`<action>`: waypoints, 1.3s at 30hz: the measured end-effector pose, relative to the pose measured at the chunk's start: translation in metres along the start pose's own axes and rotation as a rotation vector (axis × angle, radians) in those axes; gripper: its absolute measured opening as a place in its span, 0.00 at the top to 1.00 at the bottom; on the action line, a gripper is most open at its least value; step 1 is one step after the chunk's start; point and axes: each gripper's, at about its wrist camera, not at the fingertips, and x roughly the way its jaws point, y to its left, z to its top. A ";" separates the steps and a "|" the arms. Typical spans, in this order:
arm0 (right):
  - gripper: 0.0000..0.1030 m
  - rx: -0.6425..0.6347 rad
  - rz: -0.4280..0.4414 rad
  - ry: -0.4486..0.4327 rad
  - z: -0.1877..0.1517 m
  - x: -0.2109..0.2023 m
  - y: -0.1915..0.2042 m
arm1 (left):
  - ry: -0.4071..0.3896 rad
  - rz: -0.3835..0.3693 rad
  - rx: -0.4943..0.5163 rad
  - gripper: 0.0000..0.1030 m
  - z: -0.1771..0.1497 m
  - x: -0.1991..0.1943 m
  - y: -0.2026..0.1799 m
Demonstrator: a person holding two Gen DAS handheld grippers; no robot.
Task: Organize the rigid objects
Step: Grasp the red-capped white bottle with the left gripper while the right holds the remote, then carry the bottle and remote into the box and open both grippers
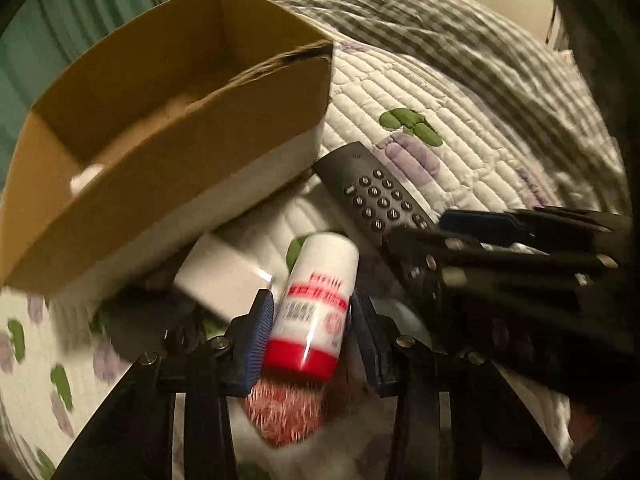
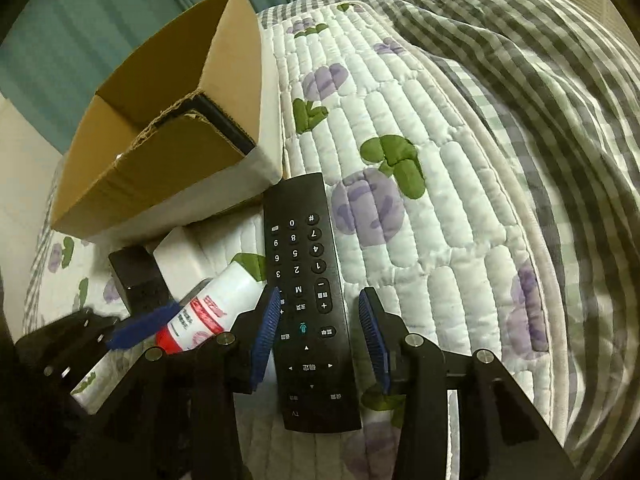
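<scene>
My left gripper (image 1: 312, 316) is shut on a white bottle with a red cap and red label (image 1: 316, 300), held just above the quilt; the bottle also shows in the right wrist view (image 2: 212, 304). My right gripper (image 2: 318, 320) is open, its blue pads on either side of a black TV remote (image 2: 306, 292) that lies on the quilt; the left pad is near its edge, the right pad apart. The remote also shows in the left wrist view (image 1: 376, 196). An open cardboard box (image 1: 160, 120) stands at the left, seen in the right wrist view too (image 2: 168, 120).
A white box (image 2: 180, 256) and a black block (image 2: 138, 276) lie beside the cardboard box. A small white object (image 1: 86, 178) sits inside the cardboard box. A checked grey blanket (image 2: 540, 80) is piled at the right on the flowered quilt (image 2: 440, 200).
</scene>
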 end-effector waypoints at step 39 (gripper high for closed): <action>0.63 -0.320 -0.013 -0.224 0.040 -0.133 0.108 | -0.341 0.044 -0.244 0.65 0.027 -0.178 0.093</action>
